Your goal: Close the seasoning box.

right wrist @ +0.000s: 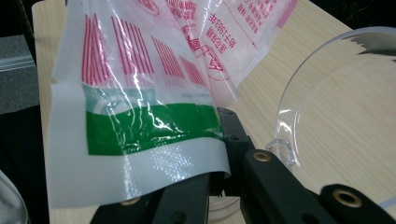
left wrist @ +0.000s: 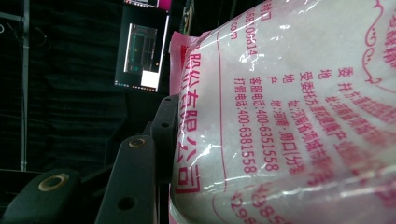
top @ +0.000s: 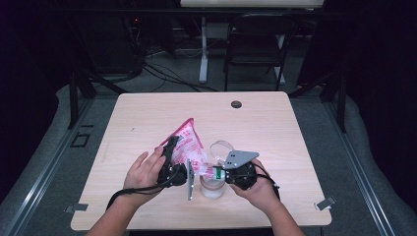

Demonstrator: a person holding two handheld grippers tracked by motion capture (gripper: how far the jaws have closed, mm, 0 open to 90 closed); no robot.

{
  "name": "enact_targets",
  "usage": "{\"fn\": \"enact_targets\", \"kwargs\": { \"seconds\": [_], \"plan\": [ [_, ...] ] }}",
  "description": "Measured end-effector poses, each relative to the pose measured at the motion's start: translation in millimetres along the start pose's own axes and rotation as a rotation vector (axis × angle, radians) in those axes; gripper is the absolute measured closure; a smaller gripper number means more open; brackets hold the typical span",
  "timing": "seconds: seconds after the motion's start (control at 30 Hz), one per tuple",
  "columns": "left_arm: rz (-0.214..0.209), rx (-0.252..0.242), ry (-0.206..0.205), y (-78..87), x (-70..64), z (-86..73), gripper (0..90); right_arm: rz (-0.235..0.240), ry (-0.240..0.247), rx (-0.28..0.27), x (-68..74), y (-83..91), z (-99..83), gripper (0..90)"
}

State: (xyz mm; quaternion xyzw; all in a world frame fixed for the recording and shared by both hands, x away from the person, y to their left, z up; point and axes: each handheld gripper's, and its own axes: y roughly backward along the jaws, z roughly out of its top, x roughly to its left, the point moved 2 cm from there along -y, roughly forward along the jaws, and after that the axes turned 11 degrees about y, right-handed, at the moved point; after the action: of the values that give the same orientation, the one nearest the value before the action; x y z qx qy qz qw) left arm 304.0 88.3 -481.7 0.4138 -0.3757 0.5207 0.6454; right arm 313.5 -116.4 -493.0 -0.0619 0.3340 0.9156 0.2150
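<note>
- Standing over the near edge of the bench (top: 147,118), a person holds a pink-and-white printed bag (top: 189,142) up off the wood between two sets of tongs, a little toward the middle of that edge.
- Left tongs (top: 172,147) are clamped on the bag's side; in the left gripper view one black jaw presses flat against the plastic (left wrist: 289,116), and the other jaw is hidden behind the bag.
- Right tongs (top: 212,172) are clenched on the bag's lower corner, where a green band crosses the film (right wrist: 149,126); the film droops over the jaws and covers where they meet.
- Under that corner sits a clear jar (top: 212,187) with something white inside, close to the near edge; its rim is partly hidden by the bag and the right hand (top: 255,189).
- Just behind the right tongs lies a clear round lid (top: 221,147) on the bench; in the right gripper view its edge (right wrist: 299,93) is cut off by the frame.
- Print on the bag is too small to read from above.
- A dark round plug (top: 236,104) sits near the far edge.
- Beyond the bench the room is dim; a folding chair (top: 258,44) is barely made out.
</note>
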Motion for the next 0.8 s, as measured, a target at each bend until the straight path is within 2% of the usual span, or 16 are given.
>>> {"fn": "enact_targets", "kwargs": {
  "seconds": [0.4,0.8],
  "plan": [
    [0.014,-0.011,-0.026,1.8,0.5,2.5,60.6,-0.005,-0.003,-0.003,-0.5,1.4,0.5,90.0],
    [0.012,-0.013,-0.020,2.1,1.8,3.5,60.9,-0.012,-0.001,-0.009,-0.6,3.3,1.7,90.0]
  ]
}}
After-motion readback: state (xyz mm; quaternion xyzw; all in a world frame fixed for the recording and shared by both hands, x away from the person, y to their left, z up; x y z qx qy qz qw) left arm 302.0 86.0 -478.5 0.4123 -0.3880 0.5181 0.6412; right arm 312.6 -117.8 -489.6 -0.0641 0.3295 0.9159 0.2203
